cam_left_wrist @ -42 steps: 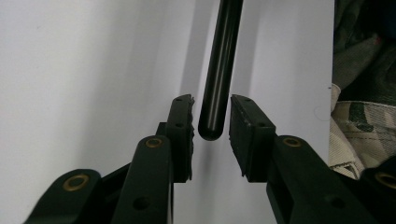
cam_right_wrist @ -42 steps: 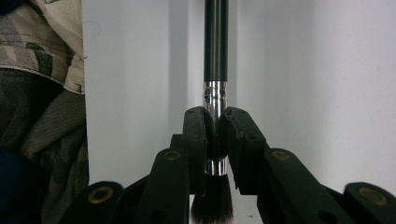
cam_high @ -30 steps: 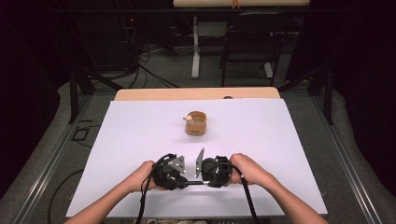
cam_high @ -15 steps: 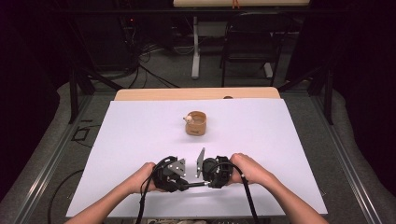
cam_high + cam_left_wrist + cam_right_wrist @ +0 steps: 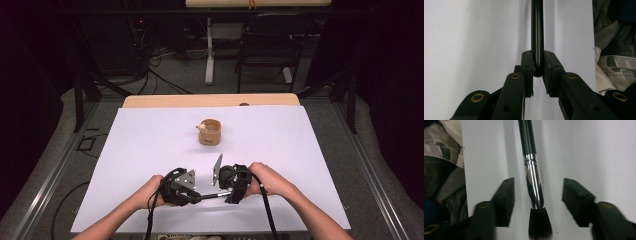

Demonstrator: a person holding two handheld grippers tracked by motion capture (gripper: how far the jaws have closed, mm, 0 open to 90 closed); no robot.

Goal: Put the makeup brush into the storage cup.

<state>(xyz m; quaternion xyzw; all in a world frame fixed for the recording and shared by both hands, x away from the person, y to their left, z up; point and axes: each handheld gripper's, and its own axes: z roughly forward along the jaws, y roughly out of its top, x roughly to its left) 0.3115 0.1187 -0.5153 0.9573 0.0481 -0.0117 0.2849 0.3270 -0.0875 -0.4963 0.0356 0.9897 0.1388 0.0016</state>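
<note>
**Brush held end to end between two tongs**

A white surface (image 5: 150,150) fills the high view, a small brown cup (image 5: 210,132) near its centre. At six o'clock, two hands hold tongs facing each other. The left tongs (image 5: 538,68) pinch the black handle tip of a makeup brush (image 5: 532,177) – pads tight on it. The right tongs (image 5: 537,195) have just been opening – jaws spread either side of the silver ferrule, not touching.

High view overlooks table (image 5: 150,140); gripper views close, facing.
</note>
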